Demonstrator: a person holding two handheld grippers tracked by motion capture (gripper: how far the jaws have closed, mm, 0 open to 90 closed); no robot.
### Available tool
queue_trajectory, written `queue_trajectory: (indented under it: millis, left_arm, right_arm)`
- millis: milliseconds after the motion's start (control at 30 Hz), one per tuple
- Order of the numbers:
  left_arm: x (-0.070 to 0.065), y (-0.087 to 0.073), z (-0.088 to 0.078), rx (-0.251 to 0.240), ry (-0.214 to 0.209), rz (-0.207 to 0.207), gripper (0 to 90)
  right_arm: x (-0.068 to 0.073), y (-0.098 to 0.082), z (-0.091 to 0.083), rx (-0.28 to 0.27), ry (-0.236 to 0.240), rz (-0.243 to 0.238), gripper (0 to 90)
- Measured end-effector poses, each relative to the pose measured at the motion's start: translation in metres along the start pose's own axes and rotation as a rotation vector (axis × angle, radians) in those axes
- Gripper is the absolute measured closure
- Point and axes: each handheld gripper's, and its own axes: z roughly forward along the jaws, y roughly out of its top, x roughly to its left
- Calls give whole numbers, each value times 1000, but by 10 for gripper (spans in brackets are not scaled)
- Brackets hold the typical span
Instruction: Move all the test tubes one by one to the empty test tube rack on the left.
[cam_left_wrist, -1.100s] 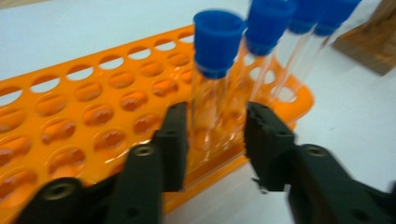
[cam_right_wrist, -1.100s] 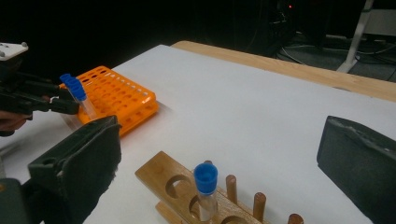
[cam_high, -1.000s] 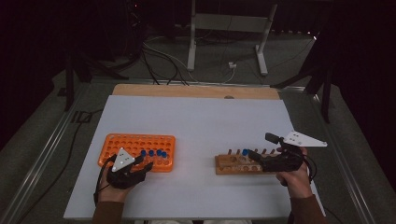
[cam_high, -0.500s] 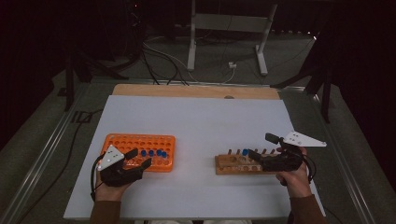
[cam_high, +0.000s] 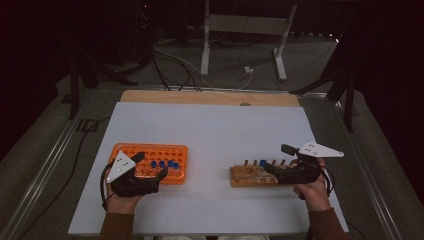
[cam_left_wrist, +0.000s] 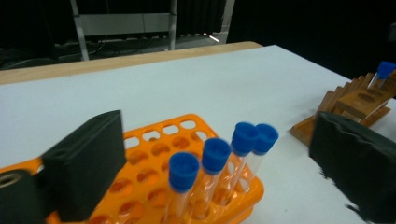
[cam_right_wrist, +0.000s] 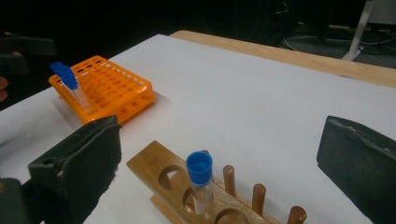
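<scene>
An orange tube rack (cam_high: 150, 160) (cam_left_wrist: 159, 154) lies at the front left. Several blue-capped clear tubes (cam_high: 165, 164) (cam_left_wrist: 215, 156) stand in its near right corner. My left gripper (cam_high: 150, 167) (cam_left_wrist: 219, 140) hovers just above that corner; its jaws have just been opening and now stand wide. The tubes rise between the jaws and neither pad (cam_left_wrist: 88, 163) touches them. At the front right, my right gripper (cam_high: 279, 159) (cam_right_wrist: 224, 149) stands open over a wooden rack (cam_high: 245, 176) (cam_right_wrist: 159, 170). One blue-capped tube (cam_high: 262, 163) (cam_right_wrist: 199, 172) stands in that rack, free of the pads.
A white sheet (cam_high: 215, 135) covers the table, with a bare wooden strip (cam_high: 210, 97) along its far edge. Behind the table are a metal stand (cam_high: 240, 30) and floor cables (cam_high: 170, 60). The wooden rack has upright pegs (cam_right_wrist: 259, 196) on its far side.
My left gripper's jaws have spread from nearly closed around the tubes to wide apart, and the hand has lifted a little. The right hand and its gripper have stayed put.
</scene>
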Motion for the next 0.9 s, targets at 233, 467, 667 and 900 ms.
queue_trajectory:
  millis: [233,467,667,900]
  left_arm:
    - [-8,6,3,-18,-12,12,7]
    - [-14,10,6,-52,-20,0,8]
    - [-22,13,10,-55,-26,17,8]
    - [-28,15,11,-54,-37,34,8]
  right_arm:
    - [-1,-2,3,14,8,6,34]
    - [1,-6,9,42,14,-6,126]
    - [4,-10,14,75,39,-56,434]
    - [5,-18,22,140,43,-93,652]
